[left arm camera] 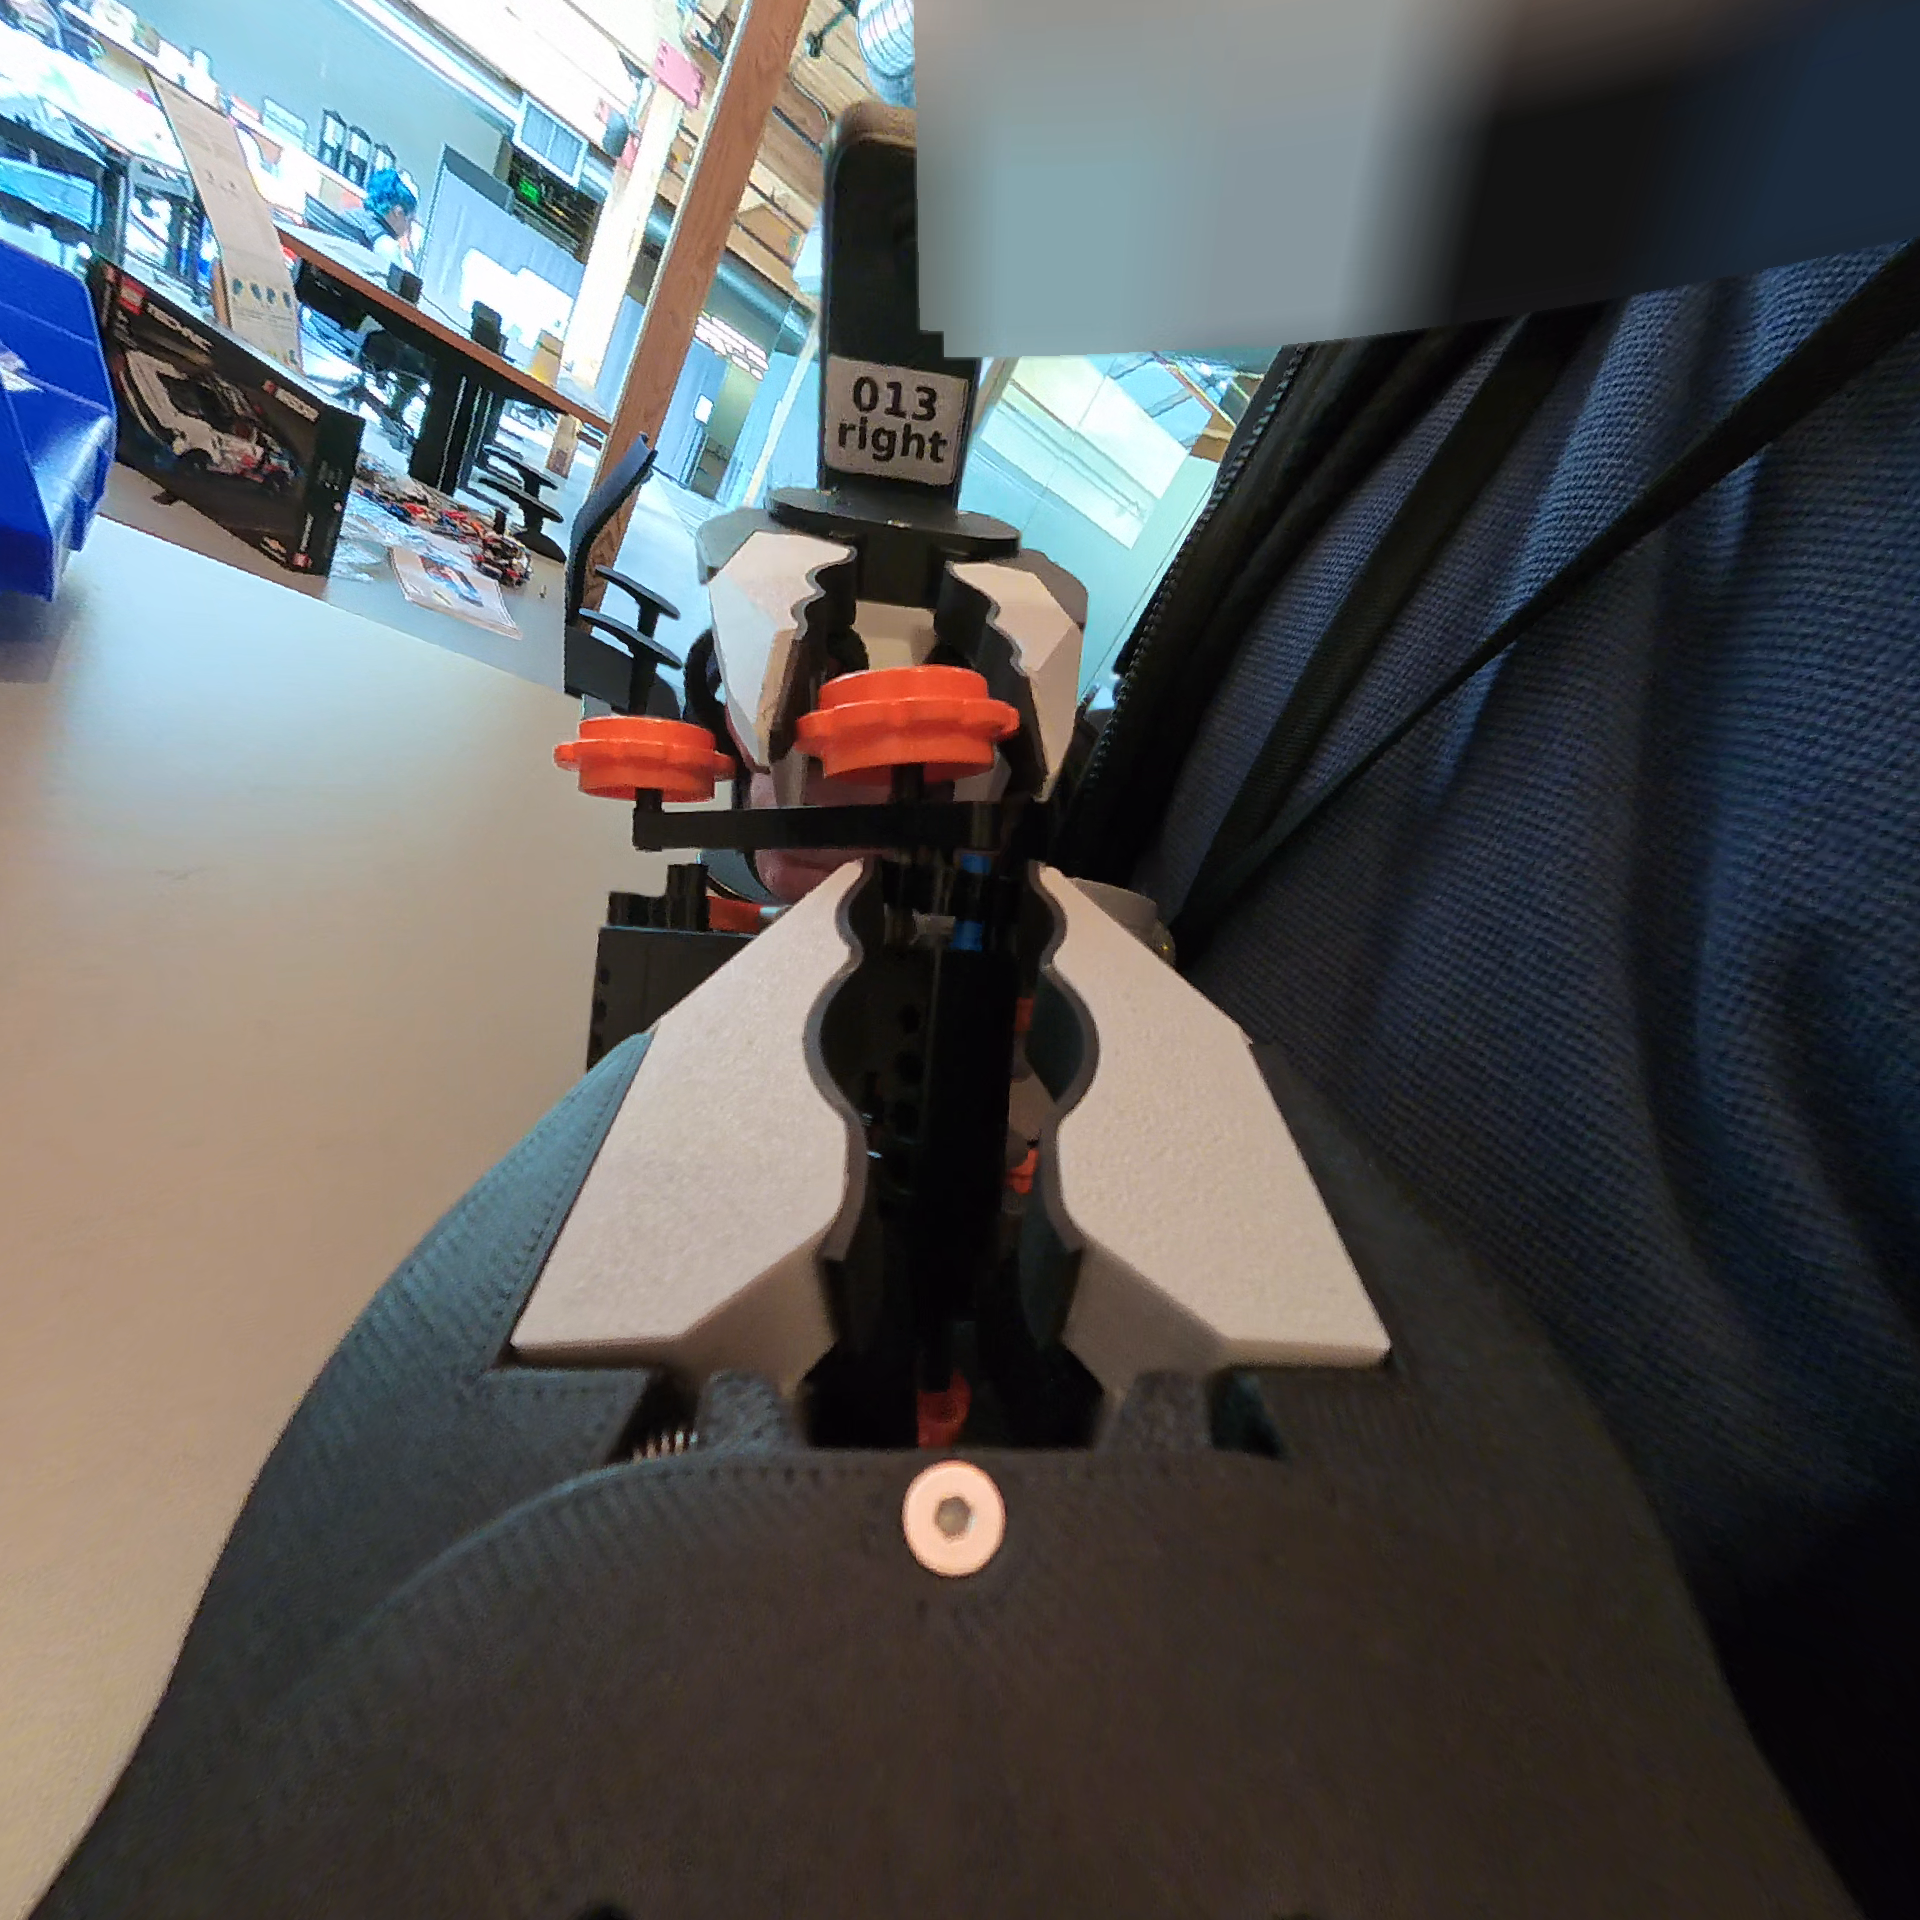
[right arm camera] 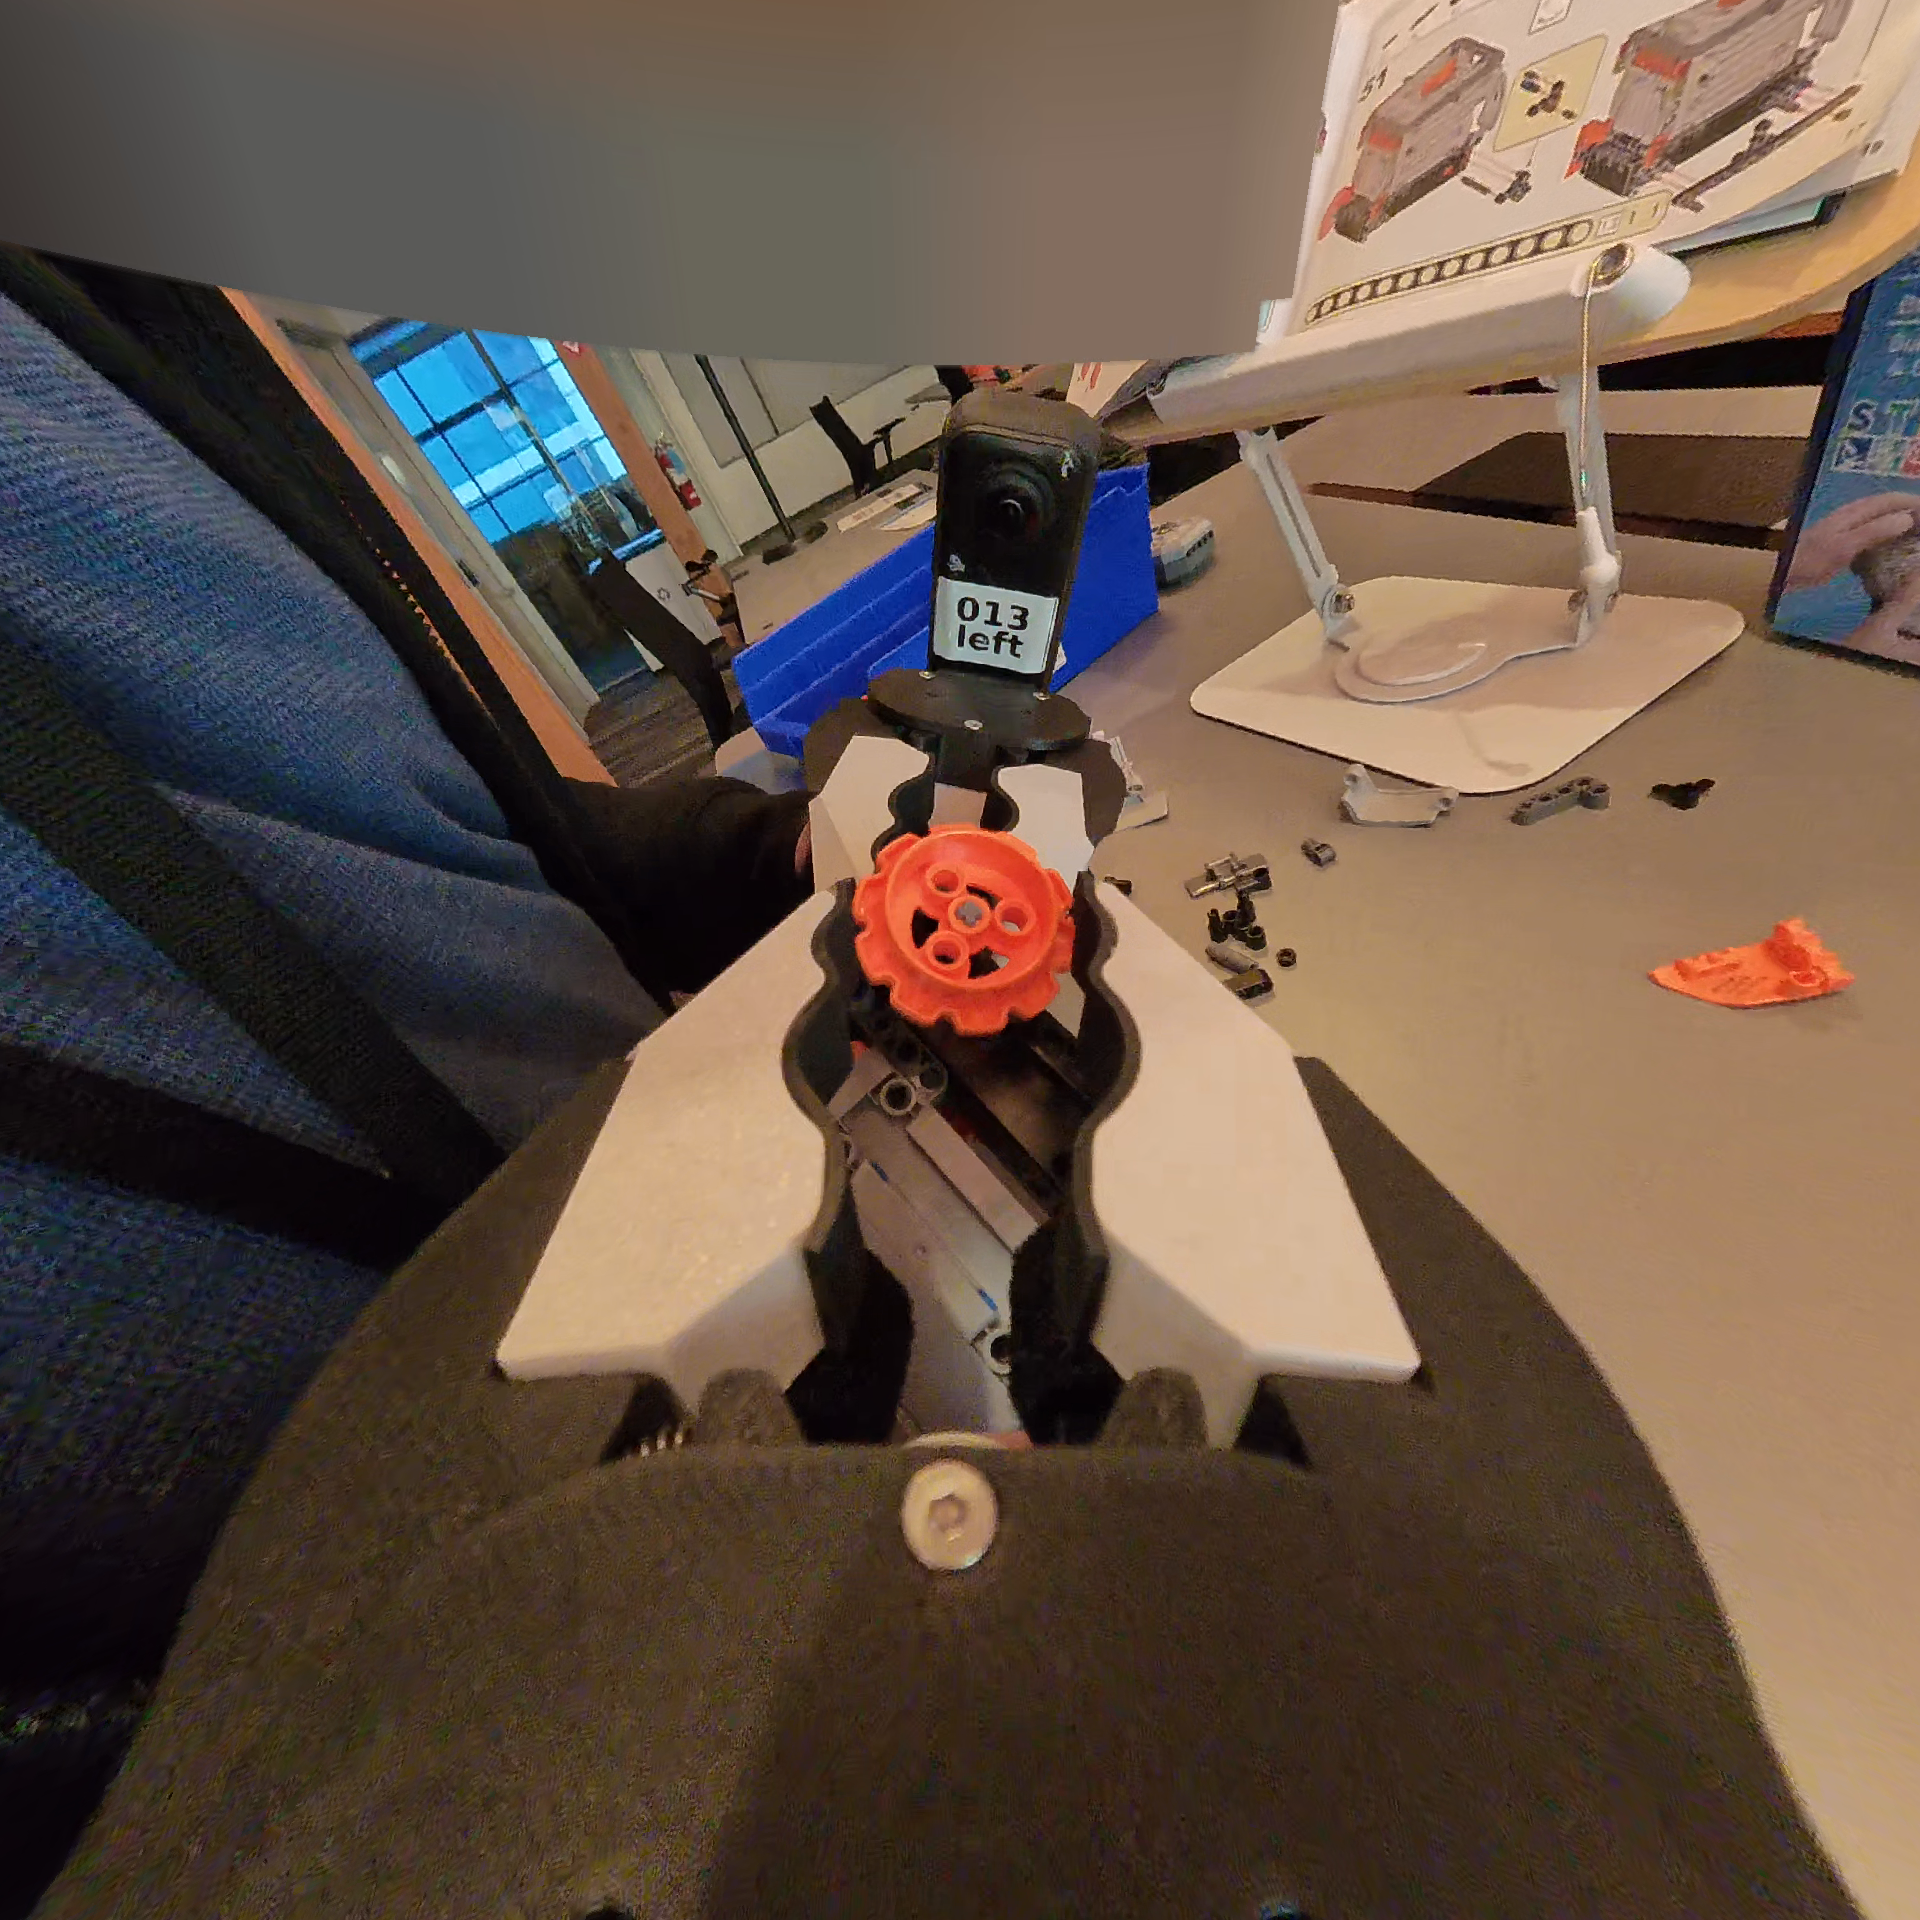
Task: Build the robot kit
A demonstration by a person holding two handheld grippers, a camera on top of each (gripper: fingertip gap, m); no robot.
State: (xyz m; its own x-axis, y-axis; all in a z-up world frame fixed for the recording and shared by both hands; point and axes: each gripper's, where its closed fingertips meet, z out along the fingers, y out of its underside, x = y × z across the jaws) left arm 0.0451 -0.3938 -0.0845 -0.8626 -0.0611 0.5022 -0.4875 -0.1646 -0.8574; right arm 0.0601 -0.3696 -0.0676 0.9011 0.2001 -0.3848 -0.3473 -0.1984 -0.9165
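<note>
Both grippers face each other above the table edge and hold one toy brick assembly (left arm camera: 935, 1091) of black and grey beams. My left gripper (left arm camera: 951, 894) is shut on its black body, which fills the gap between the white fingers (left arm camera: 727, 1122). A black beam (left arm camera: 831, 826) carries two orange toothed wheels, one free at the left (left arm camera: 644, 764) and one (left arm camera: 904, 717) between the fingers of my right gripper (left arm camera: 894, 675). In the right wrist view my right gripper (right arm camera: 961, 904) is shut around that orange wheel (right arm camera: 961, 925) and the grey beams (right arm camera: 914, 1112) behind it. The left gripper (right arm camera: 961, 800) shows just beyond.
A person's blue garment (left arm camera: 1558, 935) is close by. A blue bin (left arm camera: 31, 436), a black toy-set box (left arm camera: 229, 416) and a booklet (left arm camera: 457, 592) are on the table. A white stand (right arm camera: 1455, 665) holds an instruction booklet (right arm camera: 1558, 135). Loose small parts (right arm camera: 1236, 914) and an orange piece (right arm camera: 1756, 966) lie nearby.
</note>
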